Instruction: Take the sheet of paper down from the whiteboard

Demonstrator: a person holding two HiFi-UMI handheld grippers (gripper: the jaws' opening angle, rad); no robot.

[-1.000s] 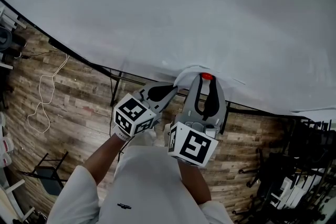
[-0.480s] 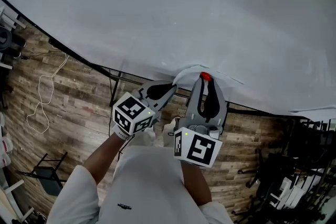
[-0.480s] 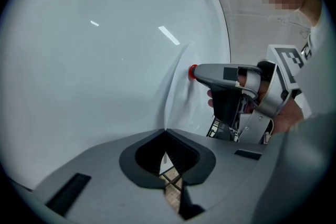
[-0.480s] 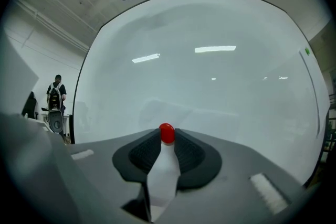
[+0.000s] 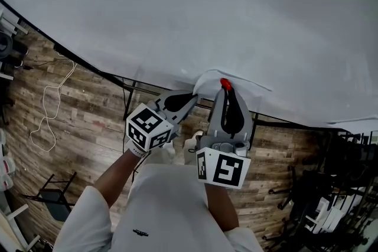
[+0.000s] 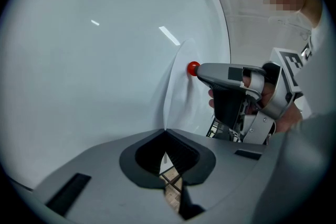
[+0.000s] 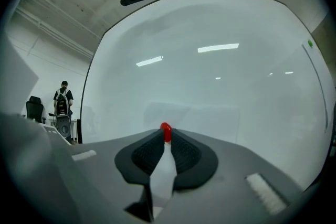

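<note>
A white sheet of paper (image 5: 208, 79) hangs on the whiteboard (image 5: 177, 9), pinned by a small red magnet (image 5: 224, 84). My left gripper (image 5: 194, 97) is shut on the sheet's lower edge, which runs down into its jaw tips (image 6: 166, 131), and the paper (image 6: 181, 92) bows away from the board. My right gripper (image 5: 225, 88) points at the board. Its jaws are closing, with the red magnet (image 7: 165, 130) pinched between their tips (image 7: 165, 136). The left gripper view shows the same magnet (image 6: 193, 67) at the nose of the right gripper.
The whiteboard stands on dark metal legs (image 5: 129, 100) over a wooden floor. A pale cable (image 5: 50, 109) lies on the floor at left, and dark folded stands (image 5: 331, 198) crowd the right. A person (image 7: 63, 99) stands far off past the board's left edge.
The right gripper's jaws have narrowed around the red magnet and the gripper has edged toward the board. The paper's corner bulges out slightly more. The left gripper has stayed put.
</note>
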